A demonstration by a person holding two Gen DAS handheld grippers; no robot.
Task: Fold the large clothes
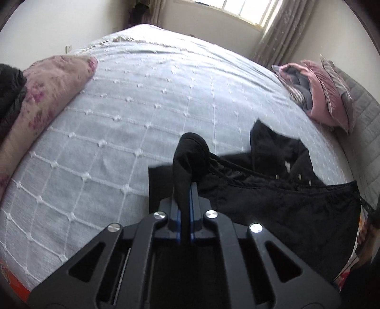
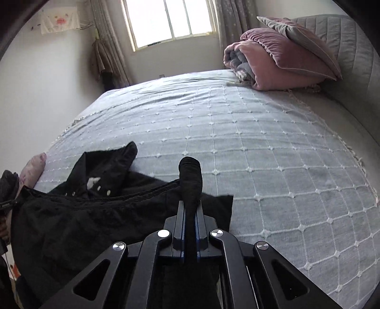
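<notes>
Pale blue quilted bedspread [image 2: 273, 152] covers nearly the whole bed, most of it bare toward the window [image 2: 169, 20]. From left to right: a floral pillow [image 1: 47, 95] lies at the left edge. The black garment [image 1: 273, 202] spreads along the near edge. Rolled pink bedding [image 2: 280, 59] lies against the grey headboard [image 2: 351, 47]. The left gripper [image 1: 186, 187] is clamped on a fold of the black garment; the right gripper [image 2: 190, 206] pinches another fold.
</notes>
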